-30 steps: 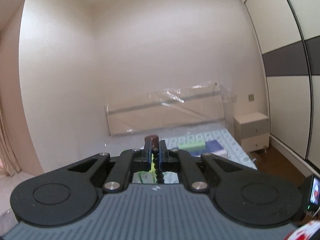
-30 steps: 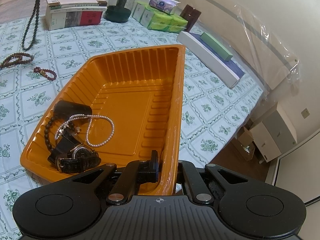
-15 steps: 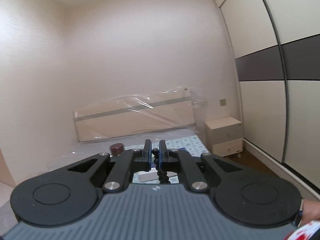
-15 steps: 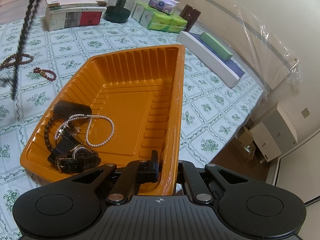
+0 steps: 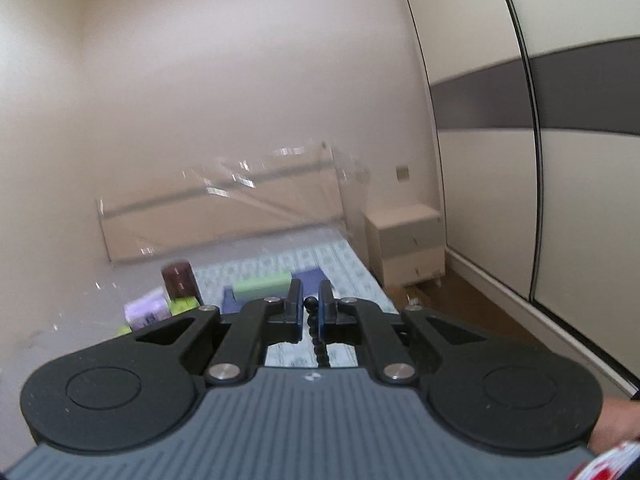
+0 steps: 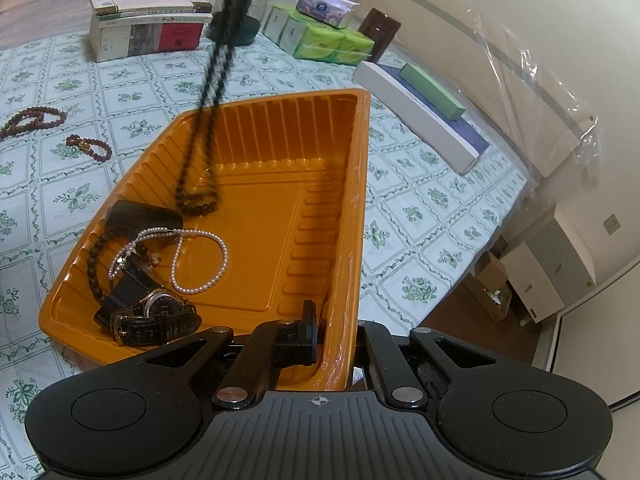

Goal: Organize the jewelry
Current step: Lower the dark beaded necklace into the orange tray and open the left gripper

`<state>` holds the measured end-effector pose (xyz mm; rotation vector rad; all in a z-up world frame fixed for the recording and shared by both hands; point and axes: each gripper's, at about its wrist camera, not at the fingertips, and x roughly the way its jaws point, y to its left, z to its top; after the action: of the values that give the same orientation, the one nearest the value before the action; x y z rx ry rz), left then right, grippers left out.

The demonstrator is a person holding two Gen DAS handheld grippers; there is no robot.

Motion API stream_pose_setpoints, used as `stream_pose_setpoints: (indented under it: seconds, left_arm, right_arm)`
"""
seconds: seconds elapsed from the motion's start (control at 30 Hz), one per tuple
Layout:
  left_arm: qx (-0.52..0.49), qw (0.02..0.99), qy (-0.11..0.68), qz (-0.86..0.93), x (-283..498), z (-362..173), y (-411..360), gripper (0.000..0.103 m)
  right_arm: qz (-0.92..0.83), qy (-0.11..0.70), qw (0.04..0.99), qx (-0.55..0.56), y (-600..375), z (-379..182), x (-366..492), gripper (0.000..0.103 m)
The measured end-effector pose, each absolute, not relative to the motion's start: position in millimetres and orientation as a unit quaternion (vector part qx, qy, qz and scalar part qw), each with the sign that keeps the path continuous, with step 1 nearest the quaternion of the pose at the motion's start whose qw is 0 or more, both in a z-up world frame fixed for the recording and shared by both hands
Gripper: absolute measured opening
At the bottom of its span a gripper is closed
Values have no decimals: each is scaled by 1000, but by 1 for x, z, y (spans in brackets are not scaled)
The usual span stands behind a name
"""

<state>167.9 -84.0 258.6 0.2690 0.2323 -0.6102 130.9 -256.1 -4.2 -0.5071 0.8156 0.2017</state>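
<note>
A long strand of dark beads hangs from above into an orange tray, its looped lower end dangling over the tray floor at about ten o'clock from the tray's centre; whether it touches the floor cannot be told. The left tongs are pinching the top of this strand, with beads trailing down between the two fingers. Already lying in the tray, toward seven o'clock, are a pearl necklace, a black-strapped wristwatch, a string of dark brown beads and a small dark pouch. The right tongs are pressed together on the tray's near right wall, one finger inside and one outside. The tray sits on a bed covered by a green floral-patterned sheet. On the sheet at nine o'clock from the tray lie two more beaded bracelets, a reddish one and a brown one. Farther off, at twelve o'clock, stand stacked books, green tissue packs and a dark brown jar. A long white box lies at two o'clock.
</note>
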Motion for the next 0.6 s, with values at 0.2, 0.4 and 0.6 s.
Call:
stream_pose_setpoints:
  seconds: [0.2,0.4,0.6]
  left_arm:
    - [143,925,173,-307,187,215,-100,6]
    - [130,911,232,-314,204,171,-101,6]
    - [131,900,272,-316,211,136,-107,6]
  right_arm:
    - [97,392,882,-243,-257,-5,132,4]
    - [97,393,882,-243,-257,-5,131,4]
    - [97,393,882,-243,-258,-6,131,4]
